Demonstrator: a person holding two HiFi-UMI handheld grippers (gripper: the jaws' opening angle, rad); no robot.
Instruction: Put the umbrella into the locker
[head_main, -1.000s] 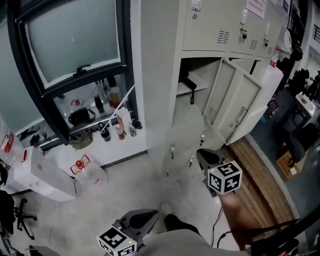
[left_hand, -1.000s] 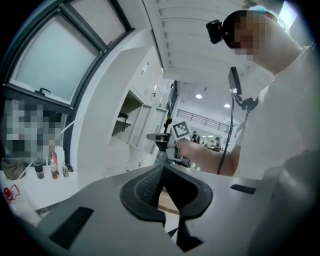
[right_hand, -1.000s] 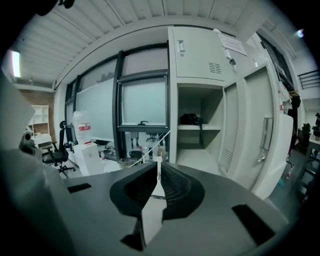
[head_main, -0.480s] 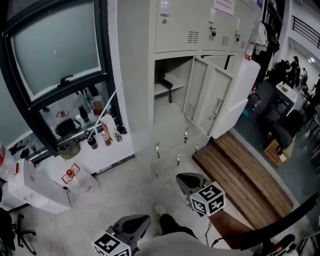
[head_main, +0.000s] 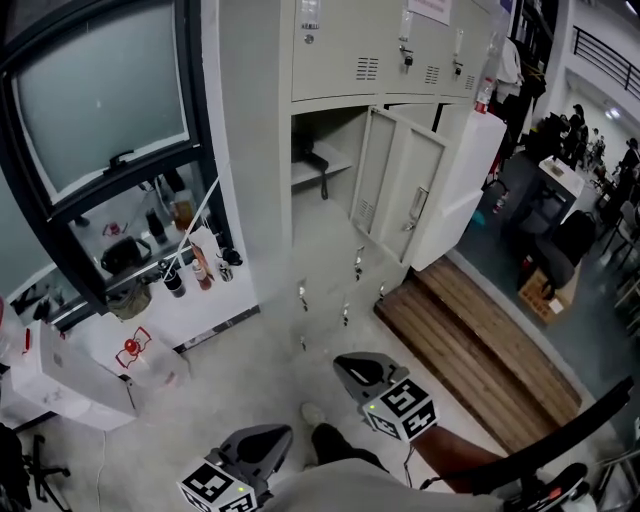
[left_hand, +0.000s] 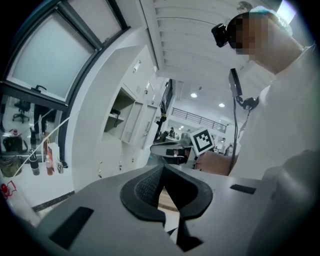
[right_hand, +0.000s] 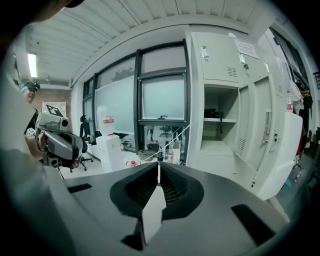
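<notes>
Black folded umbrella: upper centre of frame, lying on the shelf inside the open beige metal locker, strap hanging over the edge. Likely light, soft fabric over a stiff core; best taken at the handle end. Left gripper, right gripper: jaws pressed together, empty.

Right claw drawn back from the open locker — lower in the head view, locker farther off

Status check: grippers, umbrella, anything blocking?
Left gripper shut, empty. Right gripper shut, empty. Umbrella on shelf in open locker. Door wide, nothing blocking.
</notes>
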